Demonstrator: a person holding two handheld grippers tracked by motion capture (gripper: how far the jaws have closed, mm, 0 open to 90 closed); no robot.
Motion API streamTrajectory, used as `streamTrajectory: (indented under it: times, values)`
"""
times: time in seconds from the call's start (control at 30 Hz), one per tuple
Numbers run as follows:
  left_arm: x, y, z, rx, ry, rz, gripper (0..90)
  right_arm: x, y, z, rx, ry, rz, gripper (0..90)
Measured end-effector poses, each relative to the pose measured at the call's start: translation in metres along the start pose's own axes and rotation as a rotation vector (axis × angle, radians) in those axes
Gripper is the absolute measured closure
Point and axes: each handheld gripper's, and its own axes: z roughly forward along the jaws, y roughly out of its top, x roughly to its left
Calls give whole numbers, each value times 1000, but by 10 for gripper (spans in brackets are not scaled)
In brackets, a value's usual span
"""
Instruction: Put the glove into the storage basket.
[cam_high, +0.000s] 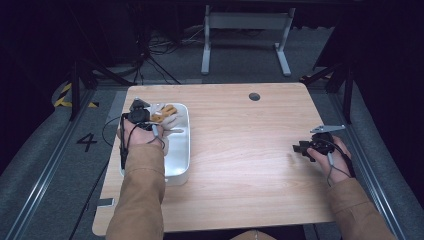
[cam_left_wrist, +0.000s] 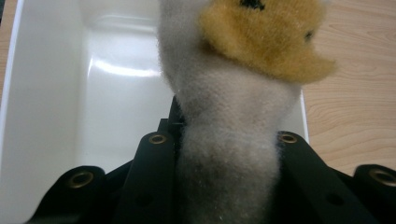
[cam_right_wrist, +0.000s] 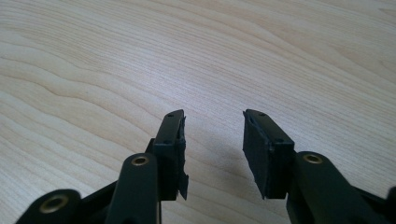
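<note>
A: The left gripper (cam_left_wrist: 226, 154) is pinching the fuzzy white-and-orange plush toy (cam_left_wrist: 233, 93) by its white lower part, and it is holding it over the glossy white rectangular plastic bin (cam_left_wrist: 42, 93). What is looking risky here?

B: The pile is soft and is squashing between the jaws, so the toy could be slipping out if the hold loosens. The orange part is also leaning out toward the bin's right rim in the left gripper view, so a release here might be leaving it draped over the edge or tumbling onto the pale wood-grain table (cam_high: 240, 150).

A: And where is the toy sitting relative to that gripper?

B: It is wedged right between the two black jaws and rising beyond their tips, with the bin floor lying behind it. In the high view it is hanging at the bin's far end.

A: The other one?

B: The right gripper (cam_right_wrist: 212, 140) is resting spread apart and holding nothing, well apart from the bin, over bare table.
</note>
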Motion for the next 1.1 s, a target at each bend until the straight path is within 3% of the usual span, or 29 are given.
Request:
streamTrajectory:
  times: [0.33, 0.73, 1.1]
  values:
    - [-1, 0, 8, 5, -1, -4, 717, -1, -1, 0, -1, -5, 2, 598]
    - [11, -13, 31, 26, 7, -42, 717, 0, -1, 1, 6, -2, -1, 595]
    - [13, -20, 53, 65, 10, -40, 716, -1, -1, 1, 3, 0, 1, 592]
